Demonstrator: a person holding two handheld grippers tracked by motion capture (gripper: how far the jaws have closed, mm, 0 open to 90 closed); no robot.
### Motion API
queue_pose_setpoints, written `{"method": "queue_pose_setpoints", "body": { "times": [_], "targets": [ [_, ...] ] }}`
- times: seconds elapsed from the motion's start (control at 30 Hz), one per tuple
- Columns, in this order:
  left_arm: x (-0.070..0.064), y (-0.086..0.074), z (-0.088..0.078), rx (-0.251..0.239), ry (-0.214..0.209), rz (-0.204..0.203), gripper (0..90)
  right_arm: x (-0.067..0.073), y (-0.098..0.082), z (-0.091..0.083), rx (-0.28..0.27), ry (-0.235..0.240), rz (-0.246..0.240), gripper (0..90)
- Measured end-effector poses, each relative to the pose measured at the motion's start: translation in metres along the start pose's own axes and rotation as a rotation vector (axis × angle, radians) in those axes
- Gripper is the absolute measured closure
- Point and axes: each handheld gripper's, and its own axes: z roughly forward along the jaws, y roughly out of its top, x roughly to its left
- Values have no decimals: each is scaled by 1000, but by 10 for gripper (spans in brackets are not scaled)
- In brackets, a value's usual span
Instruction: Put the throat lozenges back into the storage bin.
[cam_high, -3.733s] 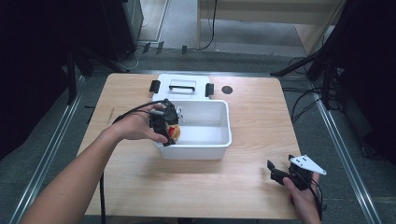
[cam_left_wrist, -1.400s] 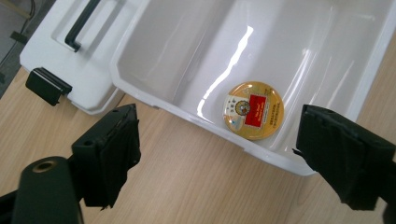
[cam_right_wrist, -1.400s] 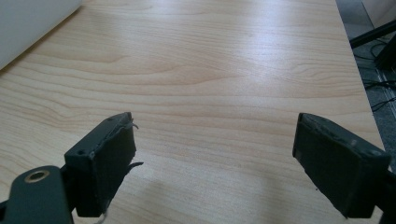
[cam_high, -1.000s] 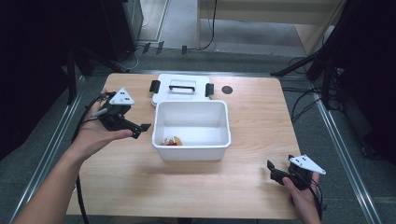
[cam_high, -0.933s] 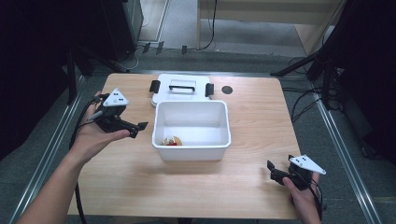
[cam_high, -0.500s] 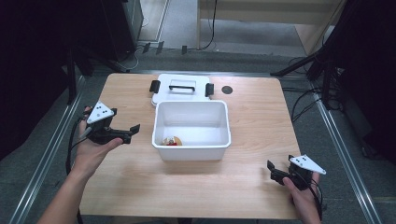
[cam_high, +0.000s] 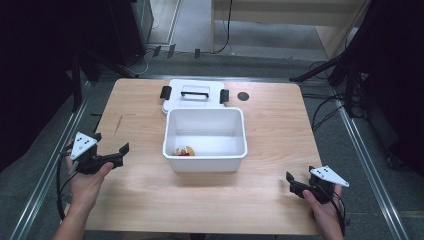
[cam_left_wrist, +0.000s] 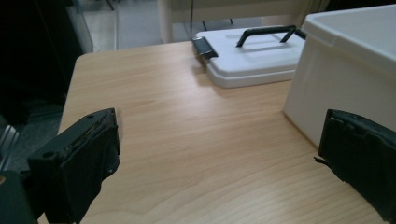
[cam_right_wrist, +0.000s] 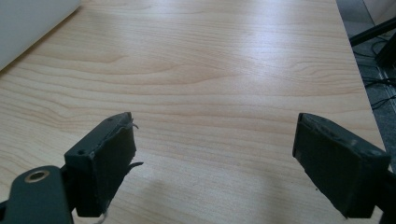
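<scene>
Left gripper (cam_high: 107, 156) — jaws spread, empty, held at the table's (cam_high: 150, 200) left edge, well apart from the bin. White bin (cam_high: 205, 160) — centre, open, 1 small red-and-yellow item (cam_high: 184, 151) in its near-left corner. Lid (cam_high: 192, 95) — flat behind the bin, touching it, handle up. Right gripper (cam_high: 296, 184) — jaws spread, empty, near-right corner. Judged step: item deposited, both hands idle; closing would call for fetching the lid. Nothing obstructs.

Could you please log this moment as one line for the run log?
left tool: open, empty, table's left edge | right tool: open, empty, near-right corner | white bin: small items inside | lid: off, behind bin
</scene>
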Motion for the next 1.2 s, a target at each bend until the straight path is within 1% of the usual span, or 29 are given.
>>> {"method": "queue_pose_setpoints", "body": {
  "times": [0.03, 0.07, 0.1, 0.17, 0.2, 0.23, 0.27, 0.3, 0.33, 0.4, 0.5, 0.53, 0.57, 0.63, 0.67, 0.7, 0.8, 0.9, 0.97, 1.1, 1.13, 1.2],
  "targets": [
    [0, 0, 0, 0, 0, 0, 0, 0, 0, 0, 0, 0, 0, 129],
    [5, -8, -4, 4, 20, -9, 0, 0, 0, 0, 1, 0, 0, 130],
    [5, -8, -4, 4, 20, -9, 0, 0, 0, 0, 1, 0, 0, 130],
    [10, -16, -7, 12, 34, -15, 0, 0, 0, 0, 1, -1, 0, 129],
    [15, -24, -10, 12, 49, -33, 0, 0, 0, 0, 1, -2, -3, 130],
    [15, -24, -10, 12, 49, -33, 0, 0, 0, 0, 1, -2, -3, 130],
    [17, -28, -12, 12, 61, -36, 0, 0, 0, 0, 1, -2, -3, 130],
    [20, -36, -17, 5, 90, -45, 0, 0, 0, 0, 2, -3, -3, 130],
    [20, -36, -17, 5, 90, -45, 0, 0, 0, 0, 2, -3, -3, 130],
    [24, -43, -22, 4, 123, -44, 0, 0, 0, 0, 4, -4, -3, 129],
    [33, -54, -32, 11, 158, -57, 0, 0, 0, 0, 4, -4, -4, 129],
    [39, -62, -39, 15, 182, -68, 0, 0, 0, 0, 5, -4, -3, 130],
    [39, -62, -39, 15, 182, -68, 0, 0, 0, 0, 5, -4, -3, 130],
    [45, -70, -44, 26, 198, -83, 0, 0, 0, 0, 7, -4, -2, 129],
    [50, -78, -49, 28, 211, -103, 0, 0, 0, 1, 7, -6, -1, 129],
    [50, -78, -49, 28, 211, -103, 0, 0, 0, 1, 8, -7, -1, 130],
    [55, -89, -56, 33, 224, -131, 0, 0, 0, 1, 9, -8, -2, 130],
    [57, -93, -59, 27, 226, -137, 0, 0, 0, 1, 12, -11, 0, 129],
    [56, -95, -61, 16, 231, -118, 0, 0, 0, 1, 12, -11, -1, 130],
    [54, -97, -60, 19, 232, -106, 0, 0, 0, 1, 13, -8, -1, 130],
    [53, -97, -59, 24, 238, -94, 0, 0, 0, 1, 13, -7, -2, 130],
    [52, -97, -59, 25, 241, -90, 0, 0, 0, 1, 15, -6, -1, 130]
  ]
}}
